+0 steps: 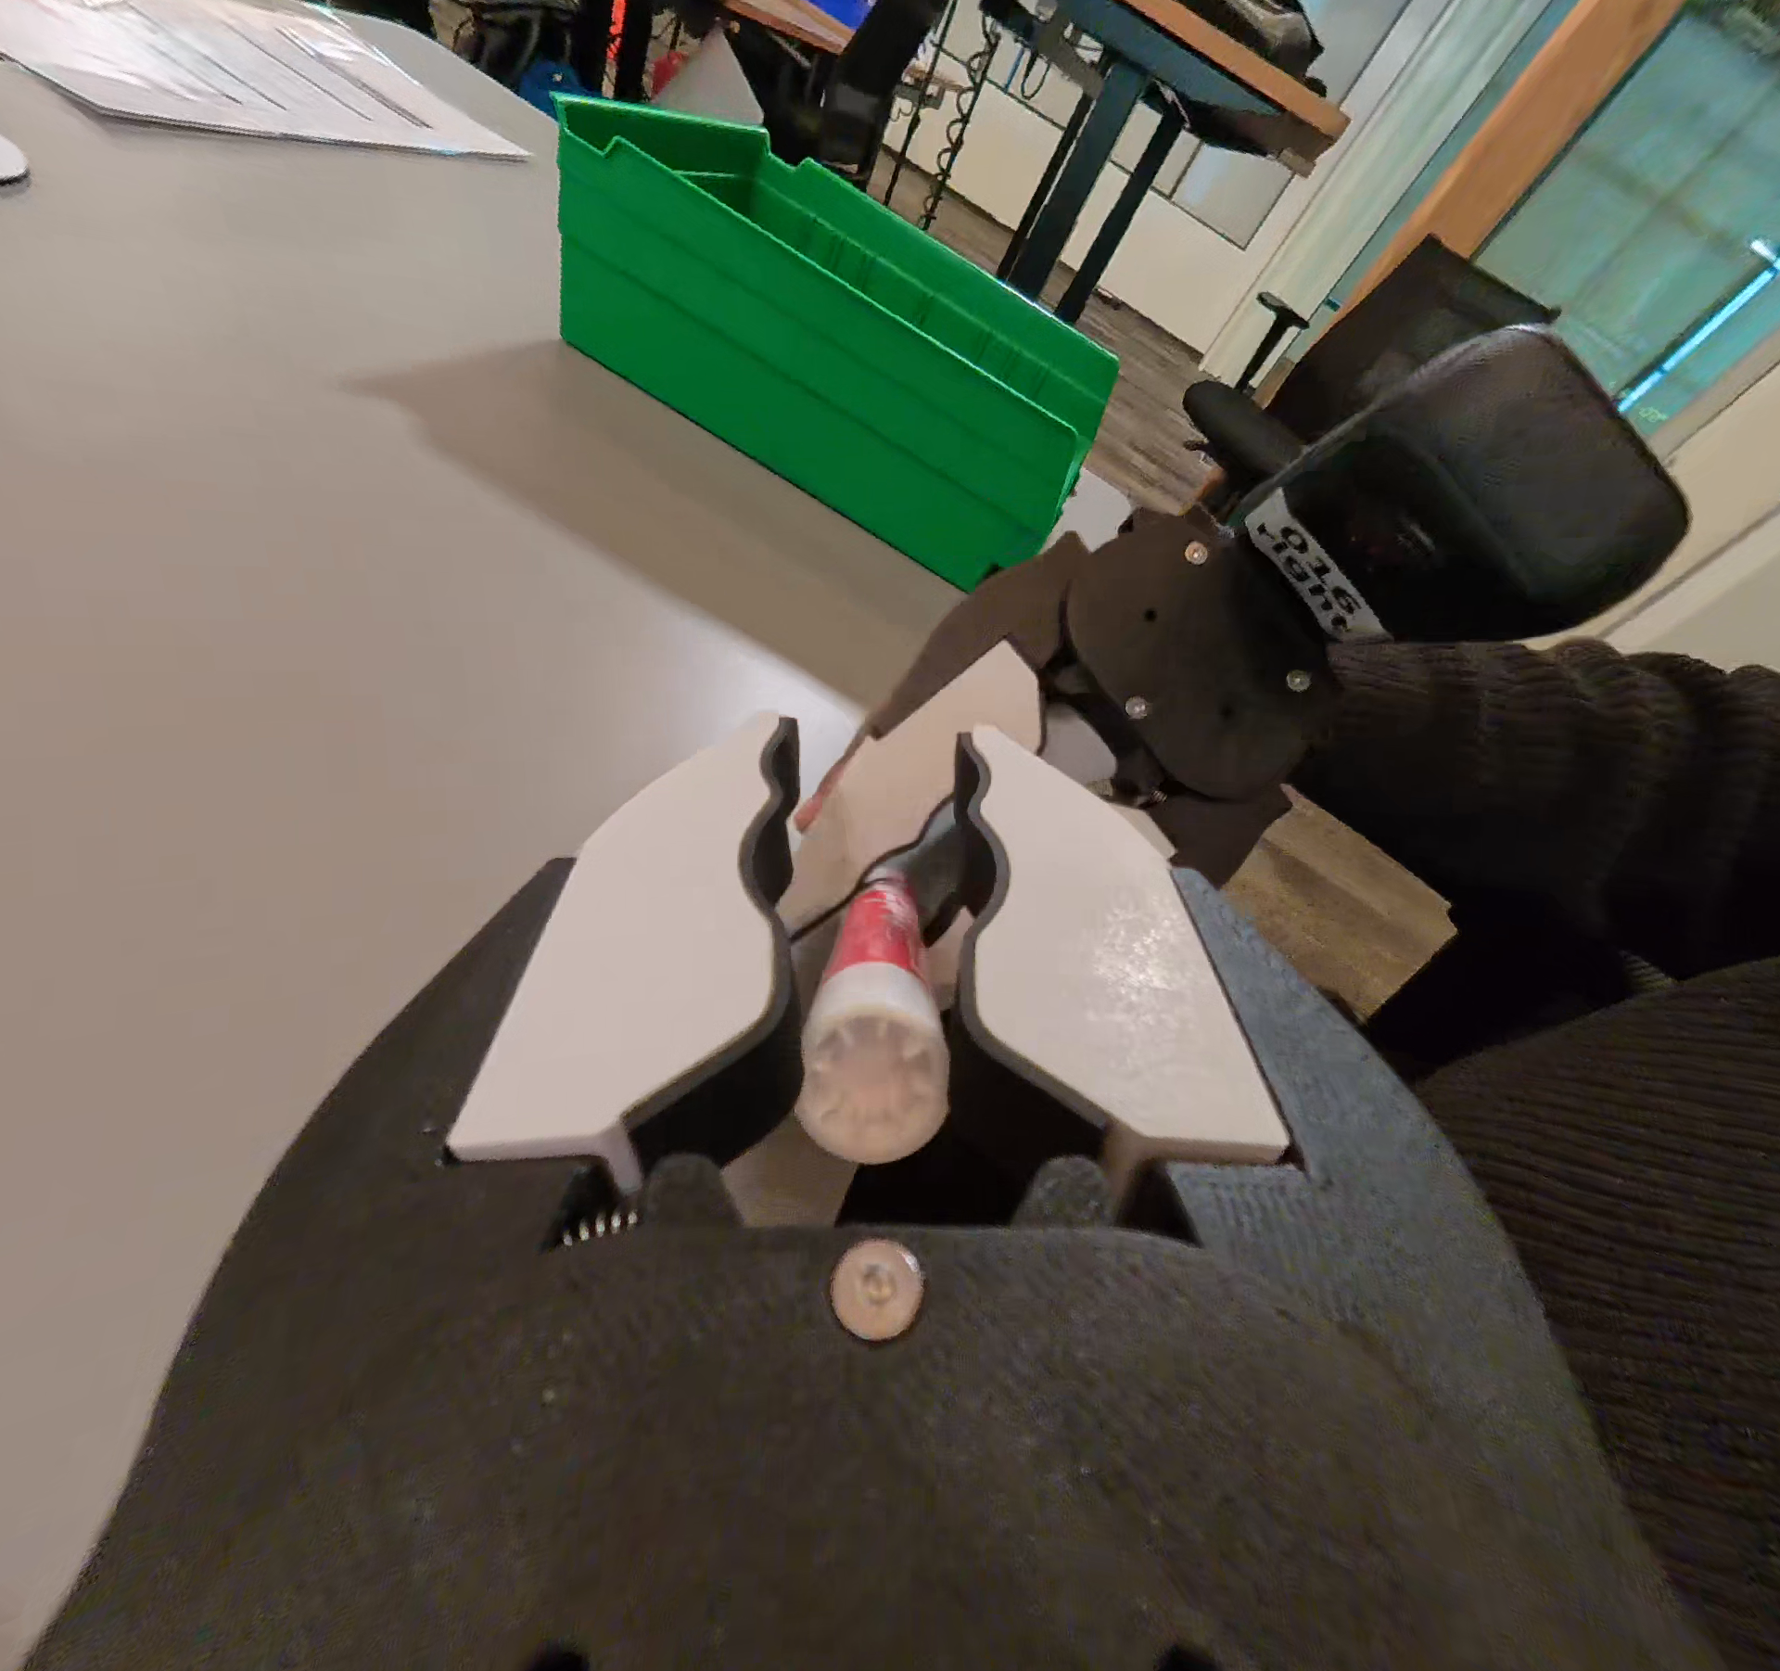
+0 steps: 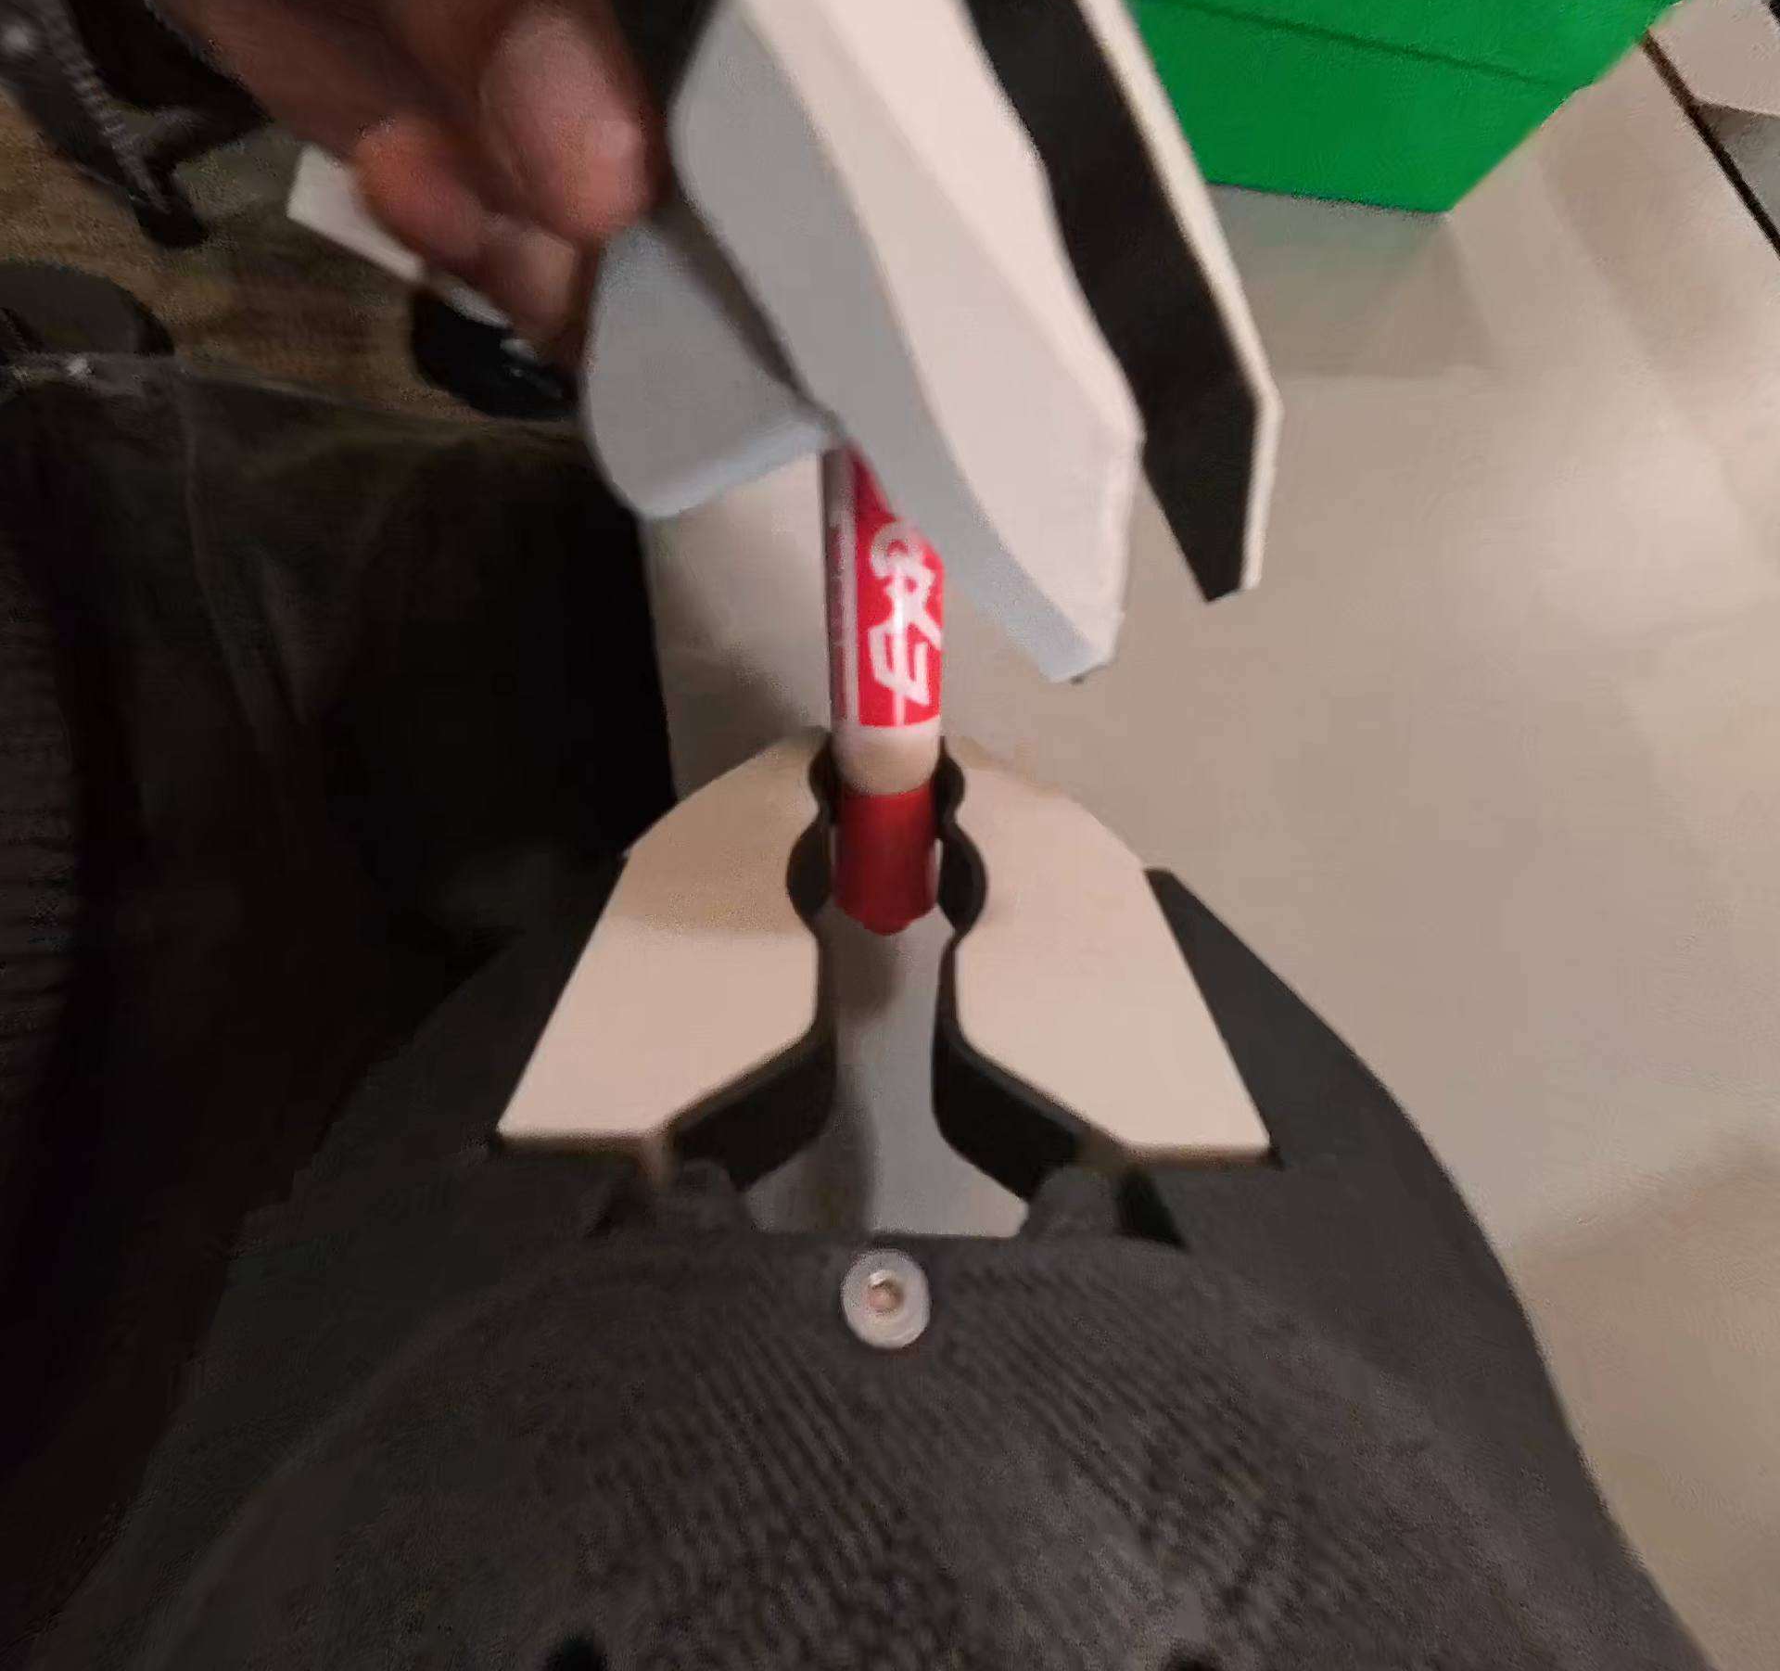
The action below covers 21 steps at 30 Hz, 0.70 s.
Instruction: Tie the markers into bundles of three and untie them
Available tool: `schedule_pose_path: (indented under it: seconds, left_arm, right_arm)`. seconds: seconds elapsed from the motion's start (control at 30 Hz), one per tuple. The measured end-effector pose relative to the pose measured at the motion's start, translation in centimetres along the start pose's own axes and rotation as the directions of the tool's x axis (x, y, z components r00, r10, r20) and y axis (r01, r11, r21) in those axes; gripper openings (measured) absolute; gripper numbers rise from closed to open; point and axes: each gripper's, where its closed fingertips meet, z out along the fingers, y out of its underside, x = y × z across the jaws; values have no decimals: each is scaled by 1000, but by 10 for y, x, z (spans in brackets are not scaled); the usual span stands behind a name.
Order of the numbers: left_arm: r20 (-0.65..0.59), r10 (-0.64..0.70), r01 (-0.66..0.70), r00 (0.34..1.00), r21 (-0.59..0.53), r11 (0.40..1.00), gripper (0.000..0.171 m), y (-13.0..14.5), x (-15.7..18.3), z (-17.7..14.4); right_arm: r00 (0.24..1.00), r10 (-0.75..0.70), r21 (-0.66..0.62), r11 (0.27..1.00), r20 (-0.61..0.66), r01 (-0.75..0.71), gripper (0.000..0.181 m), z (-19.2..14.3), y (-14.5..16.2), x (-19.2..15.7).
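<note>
The marker (image 2: 884, 661) has its upper barrel hidden behind the left gripper's fingers (image 2: 867, 324) in the right wrist view, where motion blur softens the hand (image 2: 433, 83). The green bin (image 2: 1397, 35) is cut off by the top edge. In the left wrist view, the marker's tip end is hidden between the fingers (image 1: 1088, 931).

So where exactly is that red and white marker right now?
The marker is off the grey table, held between both grippers: the left gripper grips its barrel, the right gripper its red cap, with the green bin beyond.
</note>
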Motion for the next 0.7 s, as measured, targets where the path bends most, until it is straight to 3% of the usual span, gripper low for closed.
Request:
schedule_pose_path:
  seconds: [0.1, 0.17, 0.23, 0.33, 0.43, 0.53, 0.6, 0.7]
  left_arm:
    - [42, 2, -4, 999, 53, 999, 32, -10, -7, -5]
    - [127, 12, -33, 992, 163, 986, 59, -26, -19, -18]
    - [212, 10, -59, 977, 222, 973, 80, -38, -33, -32]
    - [246, 13, -74, 969, 239, 968, 82, -43, -40, -40]
    - [244, 41, -88, 969, 182, 979, 81, -33, -38, -30]
    - [242, 104, -131, 965, 97, 987, 81, -20, -32, -17]
    - [251, 153, -173, 956, 61, 983, 81, -15, -29, -13]
    - [259, 195, -209, 946, 28, 978, 81, -11, -27, -8]
  right_arm:
    - [1000, -25, -11, 1000, -12, 25, 17, -17, -7, 6]
    - [997, 2, -31, 1000, -73, -4, 17, -36, -5, 22]
    - [974, 22, -45, 998, -224, -33, 16, -68, 2, 56]
    - [871, 158, -1, 984, -465, -179, 16, -141, 17, 121]
    - [713, 317, 11, 917, -625, -399, 17, -211, 68, 168]
    - [573, 358, -62, 809, -737, -584, 17, -254, 151, 182]
    - [528, 420, -66, 733, -739, -677, 17, -261, 194, 177]
    - [522, 547, -27, 673, -655, -739, 17, -250, 218, 166]
